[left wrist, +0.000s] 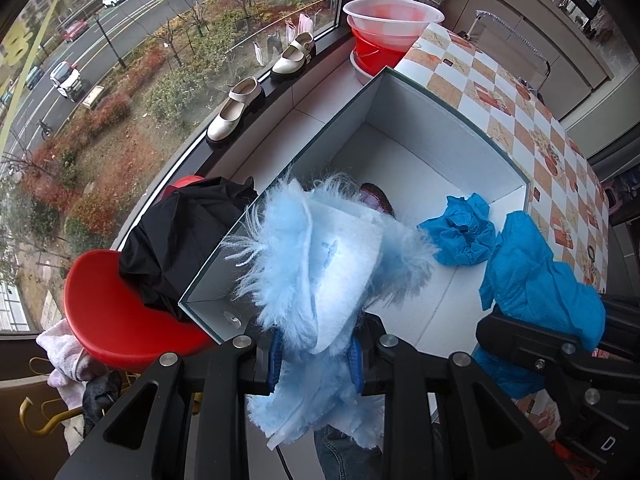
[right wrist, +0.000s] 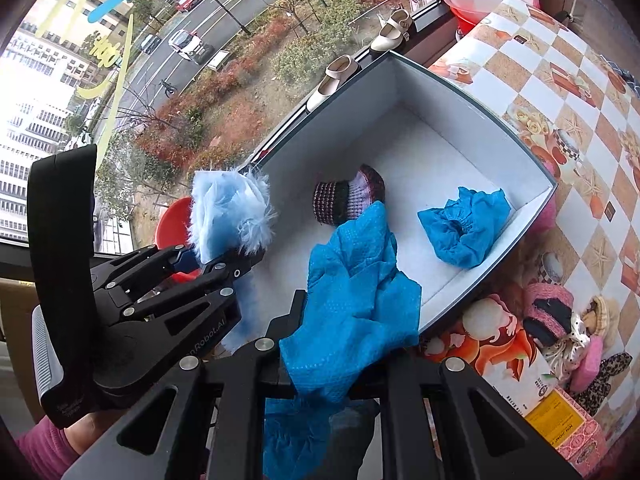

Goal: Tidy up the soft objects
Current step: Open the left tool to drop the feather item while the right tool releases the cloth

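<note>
left gripper clamps a fluffy cloth, right gripper clamps a blue shoe cover, both over the box.

Bright daylight floods through the window; sharp focus, strong fisheye edge bending.

"nRobot.AI" on left tongs
</note>
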`<state>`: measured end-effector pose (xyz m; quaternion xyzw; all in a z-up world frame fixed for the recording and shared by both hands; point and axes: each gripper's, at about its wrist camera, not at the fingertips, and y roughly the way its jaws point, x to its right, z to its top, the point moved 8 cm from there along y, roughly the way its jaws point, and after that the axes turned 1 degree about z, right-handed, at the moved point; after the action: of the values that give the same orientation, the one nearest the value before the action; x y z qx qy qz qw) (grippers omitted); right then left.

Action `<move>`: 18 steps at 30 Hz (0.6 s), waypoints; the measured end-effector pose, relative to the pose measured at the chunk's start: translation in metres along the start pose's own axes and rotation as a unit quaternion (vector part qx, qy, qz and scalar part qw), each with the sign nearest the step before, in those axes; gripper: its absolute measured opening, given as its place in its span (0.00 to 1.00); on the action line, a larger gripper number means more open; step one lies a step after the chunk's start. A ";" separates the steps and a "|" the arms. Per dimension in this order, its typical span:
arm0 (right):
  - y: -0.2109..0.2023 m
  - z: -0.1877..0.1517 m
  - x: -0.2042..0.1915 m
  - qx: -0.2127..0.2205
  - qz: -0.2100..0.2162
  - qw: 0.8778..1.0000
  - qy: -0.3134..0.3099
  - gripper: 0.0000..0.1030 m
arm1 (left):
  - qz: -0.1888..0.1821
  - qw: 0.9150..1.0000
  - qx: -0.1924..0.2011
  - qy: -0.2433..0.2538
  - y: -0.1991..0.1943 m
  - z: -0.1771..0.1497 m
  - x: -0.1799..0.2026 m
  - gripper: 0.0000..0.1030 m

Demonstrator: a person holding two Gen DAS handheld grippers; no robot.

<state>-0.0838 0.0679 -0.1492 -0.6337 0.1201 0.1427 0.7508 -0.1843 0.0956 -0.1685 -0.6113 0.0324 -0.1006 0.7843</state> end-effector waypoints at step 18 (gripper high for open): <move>-0.006 0.011 0.015 0.004 -0.001 0.999 0.033 0.67 | 0.009 1.000 -0.011 -0.005 0.007 0.002 -0.004 0.82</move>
<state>-0.0677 0.0786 -0.1475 -0.6347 0.1444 0.1207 0.7495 -0.1870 0.1001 -0.1747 -0.6203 0.0350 -0.0903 0.7784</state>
